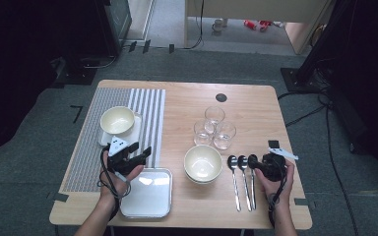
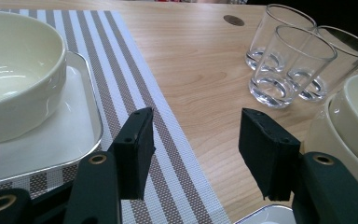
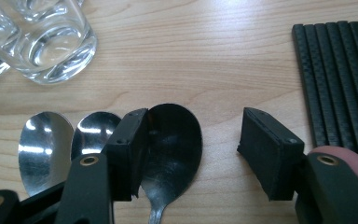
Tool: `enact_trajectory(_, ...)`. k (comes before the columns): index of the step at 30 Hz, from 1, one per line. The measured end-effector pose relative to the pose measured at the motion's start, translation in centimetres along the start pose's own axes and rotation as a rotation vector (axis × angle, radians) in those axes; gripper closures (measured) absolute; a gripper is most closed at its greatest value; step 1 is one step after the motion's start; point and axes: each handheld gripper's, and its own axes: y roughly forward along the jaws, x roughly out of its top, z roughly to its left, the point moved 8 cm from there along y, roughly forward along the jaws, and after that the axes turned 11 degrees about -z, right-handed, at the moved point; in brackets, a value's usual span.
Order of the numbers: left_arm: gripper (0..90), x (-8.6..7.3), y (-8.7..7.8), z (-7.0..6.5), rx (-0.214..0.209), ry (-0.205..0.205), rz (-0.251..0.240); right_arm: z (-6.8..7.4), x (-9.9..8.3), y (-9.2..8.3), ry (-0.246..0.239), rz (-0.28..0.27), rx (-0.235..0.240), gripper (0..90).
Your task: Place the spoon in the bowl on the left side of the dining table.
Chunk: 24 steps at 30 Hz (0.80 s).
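My left gripper [image 1: 145,155] [image 2: 196,126] hovers open over the striped placemat [image 1: 150,108] [image 2: 121,60], with nothing between its jaws. To its left a cream bowl [image 1: 117,119] [image 2: 14,70] sits on a white square plate [image 2: 60,135]. My right gripper [image 1: 256,164] [image 3: 193,128] is open, low over the table at the heads of three spoons [image 1: 241,177]. The rightmost spoon [image 3: 175,135] lies between the jaws, partly under the left one, and the pads do not press it.
Three glasses [image 1: 214,128] [image 2: 289,65] [image 3: 42,42] stand mid-table behind stacked cream bowls [image 1: 203,163] [image 2: 354,121]. A white tray [image 1: 147,194] lies at the front edge. Black chopsticks [image 3: 335,70] lie right of the spoons. A cable hole [image 1: 221,97] sits at the back.
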Motion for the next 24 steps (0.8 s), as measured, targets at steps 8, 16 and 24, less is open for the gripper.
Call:
enact_trajectory(8,47.5,0.06,0.05,-0.31,-0.008,0.015,0.002,-0.14,-0.11,0.06,-0.023,-0.009,-0.001,39.3)
enact_trajectory(16,48.3,-0.05,0.19,-0.51,-0.013,0.015,0.004,-0.02,-0.25,-0.07,-0.029,-0.013,0.002,37.0)
enact_trajectory(24,48.6,-0.06,0.24,-0.23,-0.01,0.012,0.007,0.3,-0.3,0.01,-0.036,-0.006,-0.003,34.4)
